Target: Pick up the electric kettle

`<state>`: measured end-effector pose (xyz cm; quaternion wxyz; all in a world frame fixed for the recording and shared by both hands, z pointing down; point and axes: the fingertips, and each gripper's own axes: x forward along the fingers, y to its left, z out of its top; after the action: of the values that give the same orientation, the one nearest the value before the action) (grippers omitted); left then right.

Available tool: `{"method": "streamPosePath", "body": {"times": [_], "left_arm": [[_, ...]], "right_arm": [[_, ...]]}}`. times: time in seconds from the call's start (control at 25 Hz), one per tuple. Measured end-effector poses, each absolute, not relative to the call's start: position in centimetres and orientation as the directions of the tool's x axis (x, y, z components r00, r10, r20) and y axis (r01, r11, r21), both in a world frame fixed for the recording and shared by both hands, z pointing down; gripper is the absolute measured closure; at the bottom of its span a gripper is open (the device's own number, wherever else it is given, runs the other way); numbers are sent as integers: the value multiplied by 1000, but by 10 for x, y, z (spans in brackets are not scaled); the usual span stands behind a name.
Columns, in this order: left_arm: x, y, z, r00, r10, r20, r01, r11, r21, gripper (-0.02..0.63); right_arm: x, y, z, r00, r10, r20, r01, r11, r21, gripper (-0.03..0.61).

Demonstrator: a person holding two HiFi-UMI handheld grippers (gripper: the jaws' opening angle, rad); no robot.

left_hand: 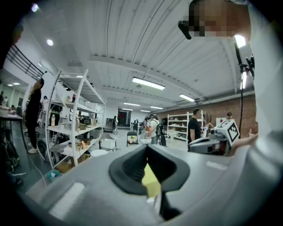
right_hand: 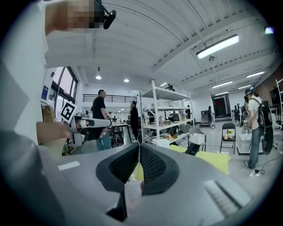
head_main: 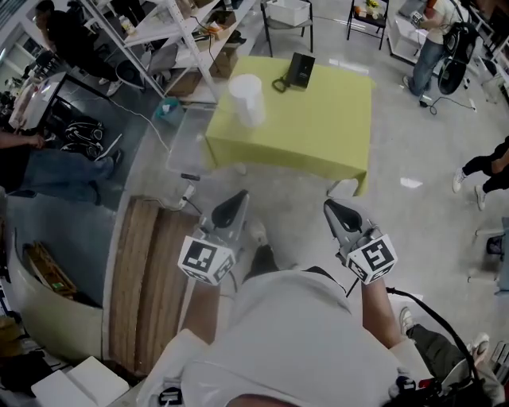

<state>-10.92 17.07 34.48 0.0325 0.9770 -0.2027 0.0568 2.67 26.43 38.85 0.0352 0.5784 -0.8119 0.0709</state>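
Observation:
A white electric kettle stands upright near the left end of a yellow-green table, and its black base lies a little behind it. Both grippers hang over the floor in front of the table, well short of the kettle. My left gripper points toward the table's left corner, jaws together and empty. My right gripper points at the table's right front corner, its ribbed pads pressed together on nothing. The right gripper view shows the kettle and base far ahead on the table.
A white shelving rack stands left of the table, with a clear plastic box and cables at its foot. Wooden boards lie at my left. A folding chair is behind the table. People stand at the right.

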Motion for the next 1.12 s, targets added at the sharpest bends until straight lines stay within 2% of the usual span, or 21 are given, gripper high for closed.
{"method": "streamPosePath", "body": {"times": [1.12], "left_arm": [[-111,-89,342,966,-207,156,-210,-978,5,609]], "right_arm": [[-4,13,380,-244,-958,150,-969,236,-69,561]]}}
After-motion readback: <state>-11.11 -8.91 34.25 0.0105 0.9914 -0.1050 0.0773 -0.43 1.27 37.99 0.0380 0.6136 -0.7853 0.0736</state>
